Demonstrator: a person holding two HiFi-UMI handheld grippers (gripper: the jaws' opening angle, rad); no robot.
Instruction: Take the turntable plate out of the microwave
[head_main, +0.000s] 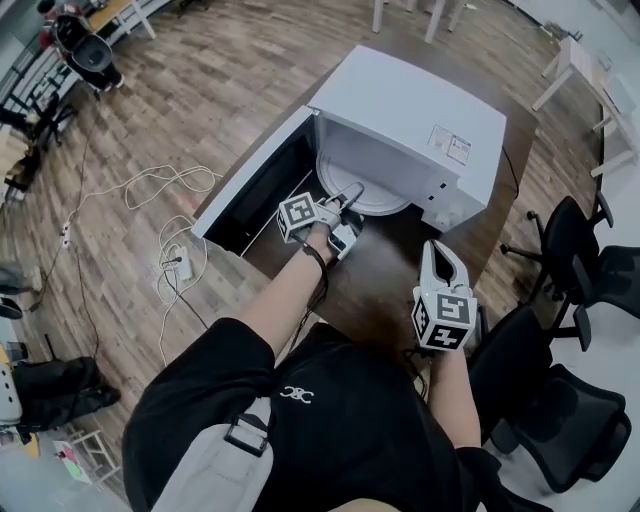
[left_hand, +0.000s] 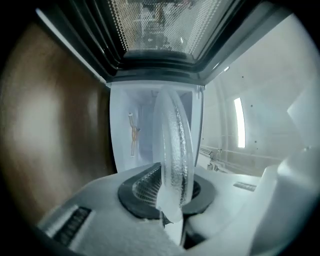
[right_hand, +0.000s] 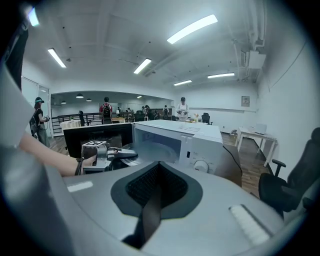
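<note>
We start at the open door (head_main: 255, 190), which swings out to the left of the microwave (head_main: 420, 115) and leaves the mouth free. At that mouth our left gripper (head_main: 348, 194) reaches in nearly level, and its jaws are clamped on the near rim of the glass plate (head_main: 385, 190). The rim sits edge-on between the two pads, with no gap showing. The plate itself lies mostly inside the microwave, with only its front edge at the opening. We judge the step in hand to be the draw-out: the grip is made and the plate has yet to clear the microwave. To the right of the microwave and back toward our body, the right gripper (head_main: 440, 258) hangs over the table (head_main: 385, 290). Its jaws are pressed together on nothing, and it is well apart from the plate. The next move, as we see it, calls for a straight, level pull out of the microwave. With a one-sided pinch on smooth glass the far edge may sag. The right gripper could open and come under or onto the freed rim to share the weight.
</note>
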